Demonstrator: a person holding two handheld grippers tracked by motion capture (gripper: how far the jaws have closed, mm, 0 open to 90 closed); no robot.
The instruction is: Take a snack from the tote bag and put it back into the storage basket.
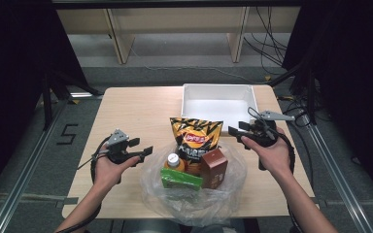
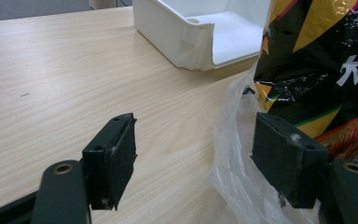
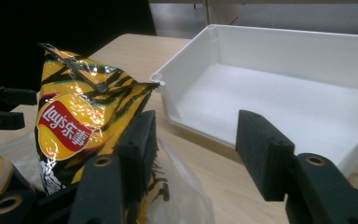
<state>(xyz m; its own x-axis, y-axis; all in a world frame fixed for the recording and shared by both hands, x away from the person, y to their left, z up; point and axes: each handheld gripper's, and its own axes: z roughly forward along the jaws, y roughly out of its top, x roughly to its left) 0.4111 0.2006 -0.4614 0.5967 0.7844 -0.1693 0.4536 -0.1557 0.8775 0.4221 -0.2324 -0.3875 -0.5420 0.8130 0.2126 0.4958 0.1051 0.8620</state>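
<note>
The chip bag [image 1: 195,137] stands upright at the back of the clear plastic bag [image 1: 194,194], between that bag's other goods and the white bin [image 1: 218,99] just behind it; as judged from the scene, the step in hand is lifting the chip bag out and over into the bin. In front of the chip bag are seen an orange bottle [image 1: 174,161], a green pack [image 1: 180,178] and a brown carton [image 1: 214,167], all leaning close against it. To the right of the chip bag the right gripper [image 1: 236,132] is held with its jaws parted and nothing between them; the near jaw stands just beside the crinkled edge of the chip bag [image 3: 81,116]. To the left of the chip bag the left gripper [image 1: 143,148] is likewise held apart and empty, one pad against the plastic film [image 2: 235,154]. The grip is best taken high on the sealed top, where the foil is flat; the film should be kept clear of the jaws, and could be held down from the left so the carton is not dragged along.
</note>
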